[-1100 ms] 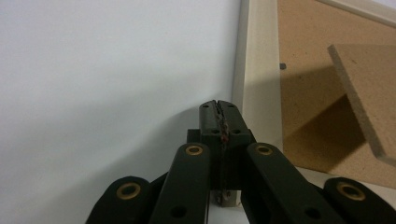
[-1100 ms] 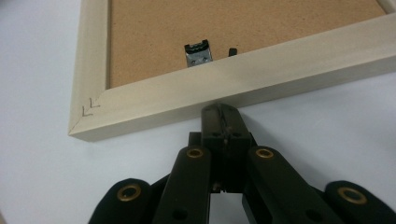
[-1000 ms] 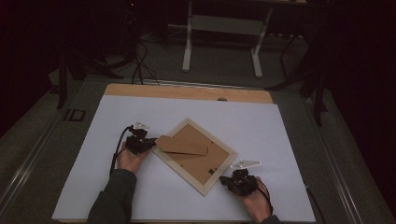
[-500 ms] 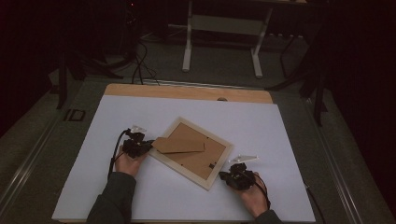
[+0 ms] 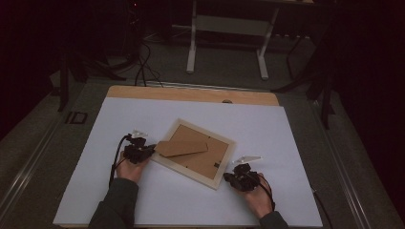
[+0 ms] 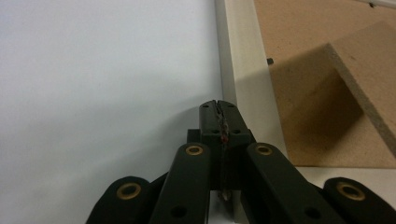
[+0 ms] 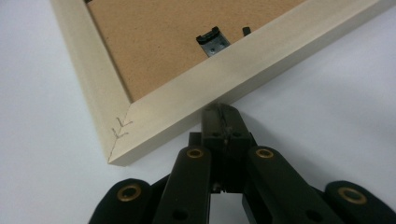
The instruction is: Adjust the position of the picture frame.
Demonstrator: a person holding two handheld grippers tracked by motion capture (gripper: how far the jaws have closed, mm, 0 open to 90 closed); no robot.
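A pale wooden picture frame point(image 5: 220, 168) lies face down, askew, on the white board point(image 5: 286, 143). Its brown backing point(image 5: 205, 160) faces up, with the fold-out stand flap point(image 5: 181, 148) partly raised. My left gripper point(image 5: 147, 151) is at the frame's left edge. In the left gripper view the left gripper point(image 6: 218, 105) is shut, empty, its tip against the frame's rail point(image 6: 238, 70). My right gripper point(image 5: 230, 177) sits by the frame's near right side. It point(image 7: 219, 109) is shut, empty, its tip against the outer edge of the rail point(image 7: 210, 84), below a metal hanger clip point(image 7: 212, 39).
The white board rests on a wooden tabletop point(image 5: 191, 94) whose far strip shows. Beyond it are dark floor, cables point(image 5: 143, 62) and a white table stand point(image 5: 227, 28). A cable trails from each gripper over the board.
The frame has turned a little anticlockwise on the board. The right gripper has shifted slightly up and left with it; the left gripper has barely moved.
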